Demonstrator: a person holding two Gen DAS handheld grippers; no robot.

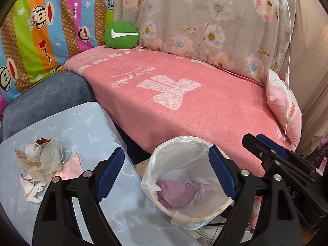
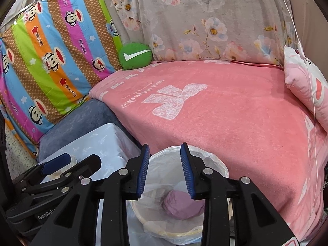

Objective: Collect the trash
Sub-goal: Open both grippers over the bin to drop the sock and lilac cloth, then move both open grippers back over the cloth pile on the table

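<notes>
Here both tongs, left (image 1: 167, 170) and right (image 2: 165, 169), spread empty above lined bin (image 1: 185, 143).

Left gripper (image 1: 167, 172): jaws spread wide, nothing between the blue pads (image 1: 110, 174), pointed forward and slightly down. Right gripper (image 2: 165, 172): jaws parted at a narrower gap, also empty, blue pads (image 2: 187, 172) facing each other, angled down. The two sit close side by side; each shows in the other's view, the right gripper at the right edge of the left wrist view, the left gripper at the lower-left corner of the right wrist view. Neither touches anything. Hands and arms out of view.
</notes>
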